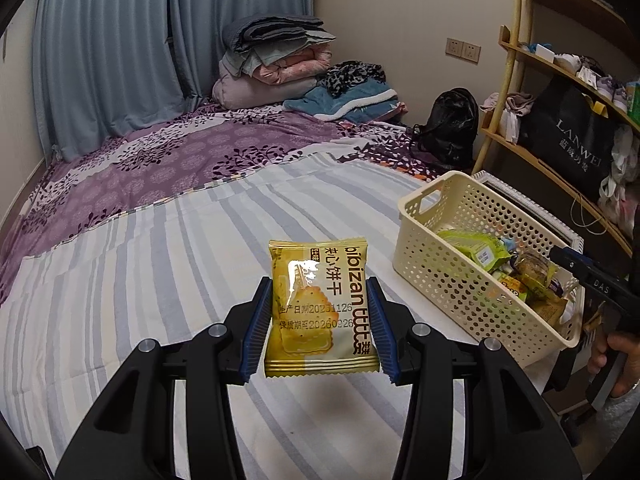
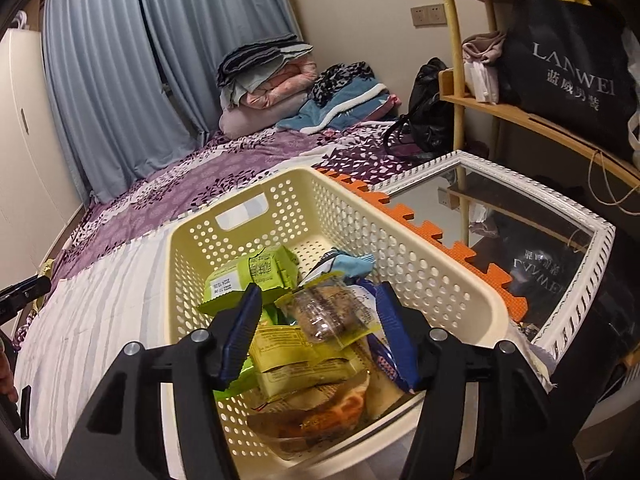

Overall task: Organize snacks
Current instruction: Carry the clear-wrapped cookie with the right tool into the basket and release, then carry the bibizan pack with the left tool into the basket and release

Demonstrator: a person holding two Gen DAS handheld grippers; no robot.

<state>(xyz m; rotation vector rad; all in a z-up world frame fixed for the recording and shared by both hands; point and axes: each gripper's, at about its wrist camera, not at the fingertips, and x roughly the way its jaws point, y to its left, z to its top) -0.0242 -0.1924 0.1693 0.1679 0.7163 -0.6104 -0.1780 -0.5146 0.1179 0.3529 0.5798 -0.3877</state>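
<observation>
Our left gripper (image 1: 320,320) is clamped on a yellow cracker packet (image 1: 320,308) printed "bibizan" (with date stamps below the name), held above the striped bedsheet (image 1: 160,280), well left of the cream perforated basket (image 1: 440,264). Our right gripper (image 2: 320,332) hovers over that basket (image 2: 400,248), its fingers apart with nothing between them. Inside the basket lie green packets (image 2: 256,276), a clear-wrapped brown snack (image 2: 332,312), a blue wrapper (image 2: 348,262) and an orange-printed bag (image 2: 320,404). On the shelf (image 2: 536,116) hangs a black bag (image 2: 568,56) reading "LANWEI".

Glossy foil cracker packet (image 1: 321,308); perforated matt plastic basket (image 2: 404,248); striped cloth sheet (image 1: 160,264); ribbed rubbery tool pads (image 1: 256,332).
</observation>
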